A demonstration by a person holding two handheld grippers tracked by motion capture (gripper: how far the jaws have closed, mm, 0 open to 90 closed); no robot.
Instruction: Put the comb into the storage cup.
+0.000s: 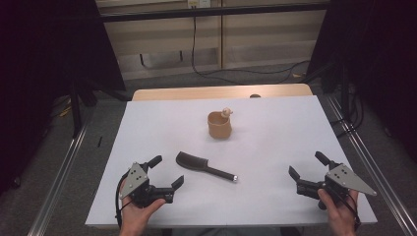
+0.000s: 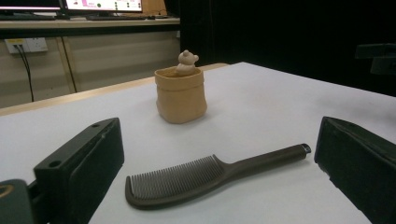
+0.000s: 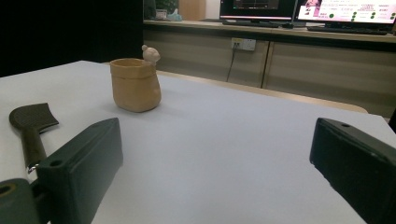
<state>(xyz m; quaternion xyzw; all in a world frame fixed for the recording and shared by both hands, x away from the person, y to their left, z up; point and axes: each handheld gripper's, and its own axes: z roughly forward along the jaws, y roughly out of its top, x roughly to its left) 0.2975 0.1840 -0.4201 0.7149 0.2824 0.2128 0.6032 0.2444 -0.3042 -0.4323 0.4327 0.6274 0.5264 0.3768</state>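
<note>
A dark brown comb [image 1: 204, 166] lies flat on the white table [image 1: 265, 147], handle toward the right; the left gripper view has it close ahead [image 2: 205, 175], the right gripper view at the left edge [image 3: 30, 128]. Behind it stands a tan pot [image 1: 219, 125] with a small bear figure [image 1: 226, 112] on its rim, also seen as pot [image 2: 180, 95] and pot [image 3: 135, 85]. My left gripper [image 1: 166, 171] is open, just left of the comb, holding nothing. My right gripper [image 1: 308, 164] is open near the table's front right, well away from the comb.
The table's wooden far edge [image 1: 221, 92] shows beyond the white sheet. Metal rails [image 1: 64, 162] run along both sides on the floor. Cables [image 1: 246, 73] lie on the floor behind, and dark curtains stand left and right.
</note>
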